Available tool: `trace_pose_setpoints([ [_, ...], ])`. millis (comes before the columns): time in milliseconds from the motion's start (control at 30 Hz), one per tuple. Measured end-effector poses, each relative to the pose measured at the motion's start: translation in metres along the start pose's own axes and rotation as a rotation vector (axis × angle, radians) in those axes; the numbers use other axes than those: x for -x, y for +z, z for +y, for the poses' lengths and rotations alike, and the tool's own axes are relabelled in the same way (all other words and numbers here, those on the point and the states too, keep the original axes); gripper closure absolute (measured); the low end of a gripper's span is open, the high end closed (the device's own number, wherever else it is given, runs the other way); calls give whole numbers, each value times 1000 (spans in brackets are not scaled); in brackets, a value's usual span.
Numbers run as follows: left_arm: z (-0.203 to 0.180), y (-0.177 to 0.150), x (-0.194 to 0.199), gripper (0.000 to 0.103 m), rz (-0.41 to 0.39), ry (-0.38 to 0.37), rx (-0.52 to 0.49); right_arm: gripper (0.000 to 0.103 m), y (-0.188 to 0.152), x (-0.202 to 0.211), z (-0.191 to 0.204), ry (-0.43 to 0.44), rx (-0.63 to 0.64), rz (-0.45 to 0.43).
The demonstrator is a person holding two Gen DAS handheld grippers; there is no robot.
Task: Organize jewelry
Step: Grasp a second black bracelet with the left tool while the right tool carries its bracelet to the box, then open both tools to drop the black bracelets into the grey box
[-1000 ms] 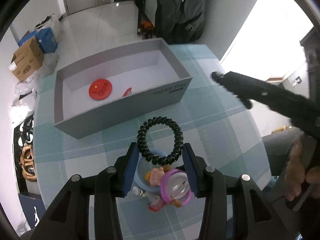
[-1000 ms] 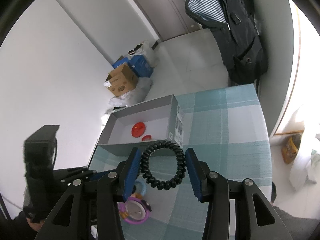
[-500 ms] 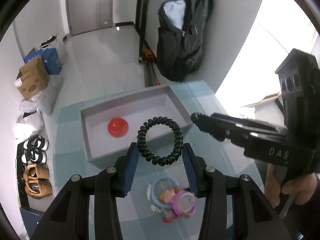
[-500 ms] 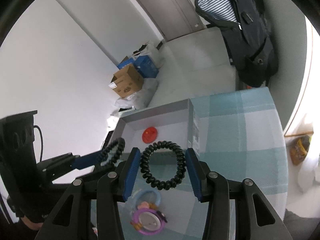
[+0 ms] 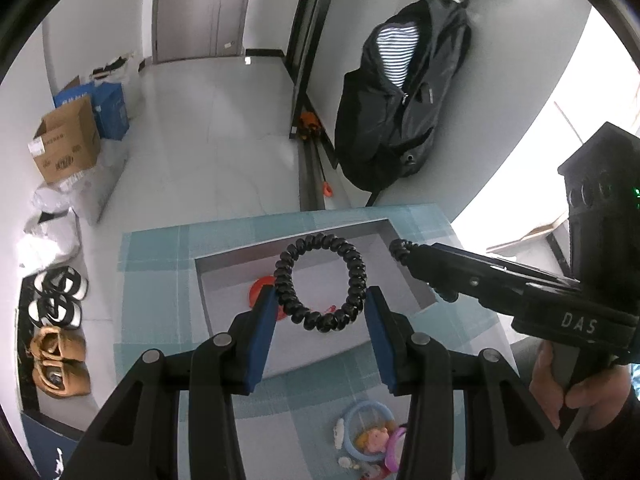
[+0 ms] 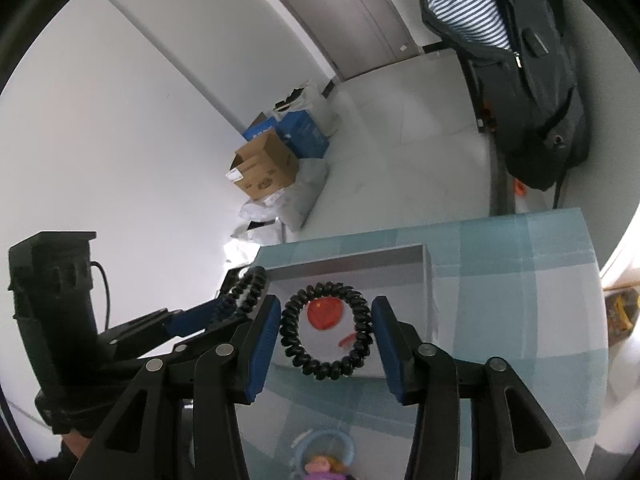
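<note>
My left gripper is shut on a black spiral bracelet, which hangs between its blue pads above the open grey box. In the box lie a red disc and a small red piece. My right gripper is shut on a second black spiral bracelet, also over the grey box and its red disc. Each gripper shows in the other's view: the right gripper reaches in from the right, and the left gripper from the left.
The box stands on a teal checked tablecloth. A heap of trinkets with a blue ring and a pink ring lies near the front edge. Shoes, cardboard boxes and a hanging dark backpack lie beyond the table.
Both grippers have moved forward from above the trinket heap to above the grey box, each still holding its bracelet. The right gripper has come closer to the left one.
</note>
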State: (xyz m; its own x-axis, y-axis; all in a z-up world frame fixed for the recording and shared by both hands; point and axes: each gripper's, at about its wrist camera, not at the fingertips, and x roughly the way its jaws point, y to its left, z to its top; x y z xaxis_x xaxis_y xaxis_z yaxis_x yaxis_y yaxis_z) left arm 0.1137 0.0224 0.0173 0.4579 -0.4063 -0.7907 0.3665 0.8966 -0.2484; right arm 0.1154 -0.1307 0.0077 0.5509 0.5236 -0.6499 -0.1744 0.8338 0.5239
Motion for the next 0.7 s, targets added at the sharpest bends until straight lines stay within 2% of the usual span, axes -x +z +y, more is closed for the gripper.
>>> trace_pose_setpoints([
  [233, 13, 3, -20, 64, 29, -2, 28, 56, 13, -21, -6, 12, -42, 29],
  [433, 21, 2, -34, 64, 71, -28, 60, 56, 17, -40, -8, 11, -56, 67],
  [567, 25, 5, -36, 64, 72, -57, 89, 55, 18, -52, -9, -3, -59, 99],
  [700, 34, 4, -41, 62, 101, -97, 146, 49, 16, -58, -11, -40, -74, 123],
])
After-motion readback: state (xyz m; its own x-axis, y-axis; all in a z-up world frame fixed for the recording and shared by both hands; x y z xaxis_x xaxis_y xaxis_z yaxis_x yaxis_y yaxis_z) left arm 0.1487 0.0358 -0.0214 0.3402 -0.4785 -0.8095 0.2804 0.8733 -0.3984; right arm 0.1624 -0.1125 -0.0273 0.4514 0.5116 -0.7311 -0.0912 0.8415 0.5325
